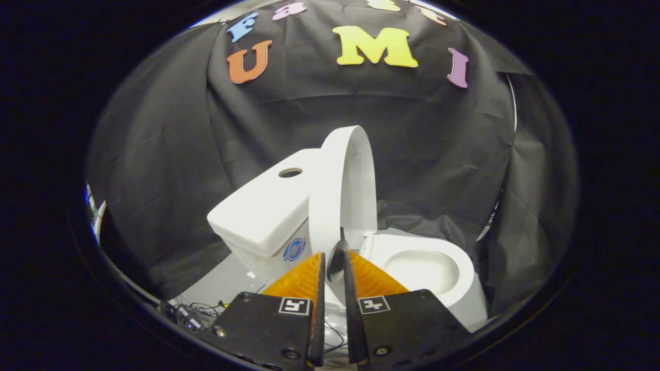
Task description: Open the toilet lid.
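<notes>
Toilet lid (343, 190) raised, standing near upright just ahead of the gripper (333, 263), leaning toward the tank (263, 211). Gripper fingers nearly closed, apparently pinching the lid's lower edge. Bowl (423, 268) exposed to the right. Task looks largely done; release and withdrawal remain.

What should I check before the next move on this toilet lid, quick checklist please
1. Lid raised: ok, it stands nearly upright beside the tank.
2. Gripper hold: ok, both fingers look closed on the lid's thin edge.
3. Lid resting against the tank: cannot tell, the contact is hidden.
4. Bowl exposed: ok, seat and bowl open to view.
5. Cables on the floor near the base: ok, apart from the lid's path.
</notes>
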Tool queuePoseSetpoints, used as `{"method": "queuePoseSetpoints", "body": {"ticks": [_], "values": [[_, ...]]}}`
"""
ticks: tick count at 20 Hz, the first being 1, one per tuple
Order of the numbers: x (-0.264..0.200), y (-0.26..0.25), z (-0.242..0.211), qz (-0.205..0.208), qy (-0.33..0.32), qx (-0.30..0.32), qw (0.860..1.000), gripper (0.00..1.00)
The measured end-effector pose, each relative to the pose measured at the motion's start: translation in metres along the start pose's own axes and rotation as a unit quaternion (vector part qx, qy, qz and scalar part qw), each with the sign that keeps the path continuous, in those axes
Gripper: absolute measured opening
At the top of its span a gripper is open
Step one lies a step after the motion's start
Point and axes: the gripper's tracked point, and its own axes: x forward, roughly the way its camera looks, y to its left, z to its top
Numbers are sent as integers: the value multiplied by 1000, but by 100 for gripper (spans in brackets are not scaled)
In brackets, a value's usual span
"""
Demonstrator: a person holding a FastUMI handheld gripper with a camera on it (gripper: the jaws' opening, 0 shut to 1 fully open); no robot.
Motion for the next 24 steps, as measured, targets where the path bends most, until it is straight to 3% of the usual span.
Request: {"method": "queuePoseSetpoints", "body": {"ticks": [16, 24], "values": [[9, 27, -3, 34, -5, -16, 999, 22], [11, 25, -1, 31, -25, -40, 998, 25]]}}
